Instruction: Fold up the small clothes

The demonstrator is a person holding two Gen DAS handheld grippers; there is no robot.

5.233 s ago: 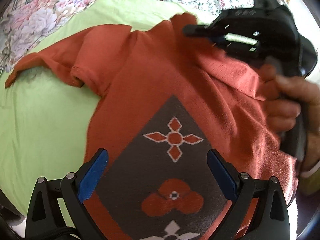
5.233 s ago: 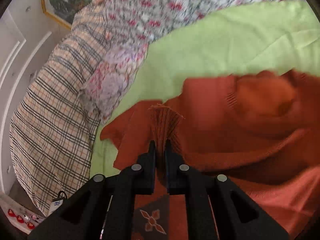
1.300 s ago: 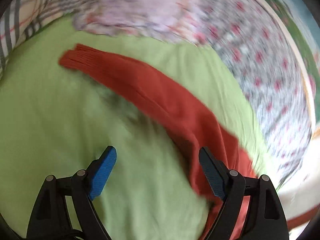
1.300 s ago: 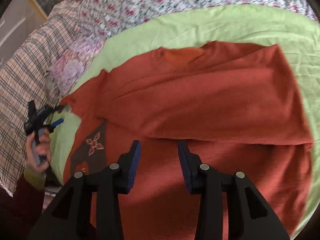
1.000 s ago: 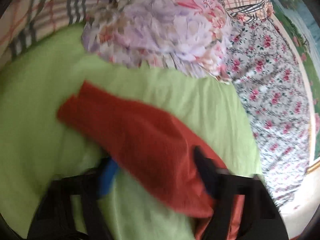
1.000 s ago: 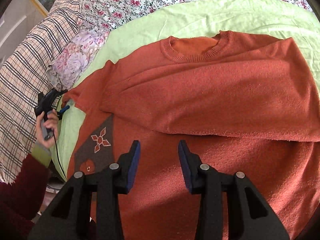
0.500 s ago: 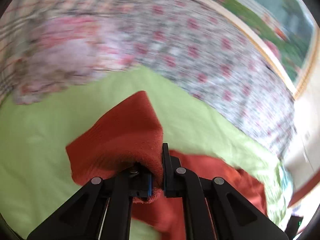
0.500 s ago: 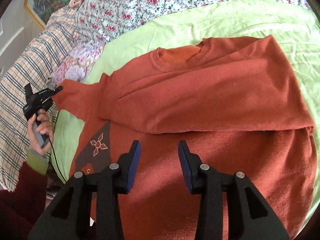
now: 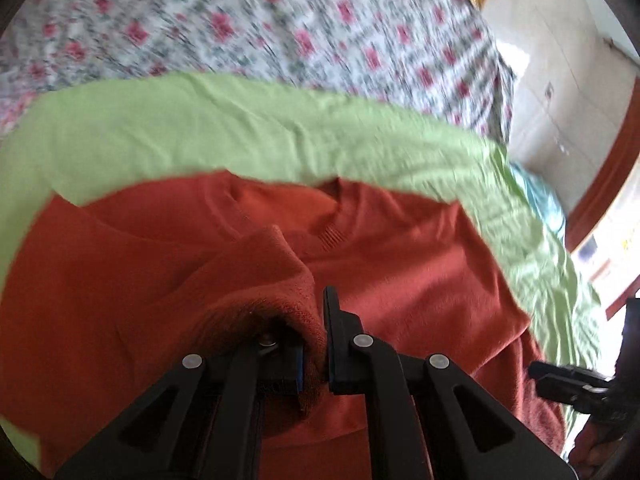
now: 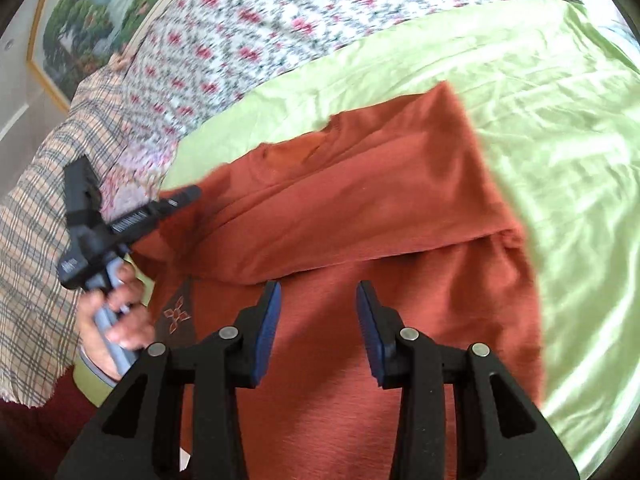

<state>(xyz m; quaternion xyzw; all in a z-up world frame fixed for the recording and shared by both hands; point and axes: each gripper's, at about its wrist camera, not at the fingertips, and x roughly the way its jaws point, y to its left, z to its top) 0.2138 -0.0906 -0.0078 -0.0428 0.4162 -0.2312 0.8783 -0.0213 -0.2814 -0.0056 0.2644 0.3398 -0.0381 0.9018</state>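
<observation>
Left gripper jaws clamped on sleeve, above sweater body on bed; fold runs rightward across chest. Right gripper jaws wide open, empty, over hem.

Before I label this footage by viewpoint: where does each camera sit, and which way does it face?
Left wrist: on the left gripper, facing along its fingers across the orange sweater toward the floral bedding; jaws shut on sweater fabric.
Right wrist: on the right gripper, above the sweater, jaws open; the left hand shows.
Shared: sweater, green sheet, and each view shows the other gripper.
</observation>
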